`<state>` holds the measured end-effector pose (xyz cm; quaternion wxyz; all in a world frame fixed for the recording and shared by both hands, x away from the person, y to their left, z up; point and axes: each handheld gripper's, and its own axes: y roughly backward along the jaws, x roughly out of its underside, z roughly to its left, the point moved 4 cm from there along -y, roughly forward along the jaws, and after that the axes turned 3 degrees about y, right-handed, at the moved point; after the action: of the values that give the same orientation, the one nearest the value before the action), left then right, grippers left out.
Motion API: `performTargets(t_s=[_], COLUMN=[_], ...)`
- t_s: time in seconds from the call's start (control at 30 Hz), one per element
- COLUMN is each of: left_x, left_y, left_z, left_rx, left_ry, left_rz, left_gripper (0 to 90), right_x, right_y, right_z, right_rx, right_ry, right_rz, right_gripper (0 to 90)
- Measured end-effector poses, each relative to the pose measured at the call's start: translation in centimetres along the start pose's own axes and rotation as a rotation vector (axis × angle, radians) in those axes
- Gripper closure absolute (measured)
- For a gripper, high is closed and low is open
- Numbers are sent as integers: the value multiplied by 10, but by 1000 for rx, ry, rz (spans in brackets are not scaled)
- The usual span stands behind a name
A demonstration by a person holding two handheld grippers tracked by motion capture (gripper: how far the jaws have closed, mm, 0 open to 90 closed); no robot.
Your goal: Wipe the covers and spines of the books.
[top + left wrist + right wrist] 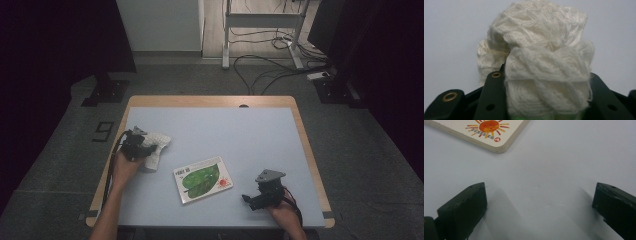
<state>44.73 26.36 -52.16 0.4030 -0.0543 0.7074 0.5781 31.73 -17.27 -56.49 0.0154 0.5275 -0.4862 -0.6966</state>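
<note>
- Left gripper (142,147) at the table's left side, jaws clamped on a cream-white knitted cloth, bunched up (156,147).
- Left gripper view: the cloth (544,67) wedged between the two black jaws, yarn bulging over both, a crumpled lobe rising past the tips. Pale table surface behind it.
- High view: part of the cloth spills out to the right of the left gripper and down toward the table; can't tell if it touches the top.
- Right gripper (255,199) near the front right of the light grey-blue tabletop with wooden rim (250,140), held by the person's right hand (282,212).
- Right gripper view: jaws wide apart, nothing between them, just bare table.
- Flat rectangular white board book with a green leaf and an orange sun on the cover (202,179) lies flat mid-table, between the two grippers, turned at an angle.
- Its sun corner (489,132) sits ahead and left of the right jaws, apart from them.
- Cloth and book near each other, not touching.
- Left forearm comes in from the bottom left.
</note>
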Motion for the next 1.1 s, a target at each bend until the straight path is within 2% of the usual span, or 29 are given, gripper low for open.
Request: performTargets(t_s=[0.23, 0.33, 0.4, 0.73, 1.1], left_x=[6, 6, 5, 0, -2], left_y=[-6, -5, -3, 19, 40], left_z=[1, 2, 2, -1, -7], left_rx=[8, 38, 34, 57, 61], left_ry=[15, 43, 42, 55, 25], left_rz=[5, 3, -5, -63, -92], left_gripper=[550, 441, 361, 189, 144], right_x=[0, 0, 0, 0, 0], right_y=[0, 0, 0, 0, 0], right_z=[0, 0, 0, 0, 0], right_rx=[0, 0, 0, 0, 0], right_ry=[0, 0, 0, 0, -1], right_rz=[0, 0, 0, 0, 0], right_gripper=[0, 0, 0, 0, 0])
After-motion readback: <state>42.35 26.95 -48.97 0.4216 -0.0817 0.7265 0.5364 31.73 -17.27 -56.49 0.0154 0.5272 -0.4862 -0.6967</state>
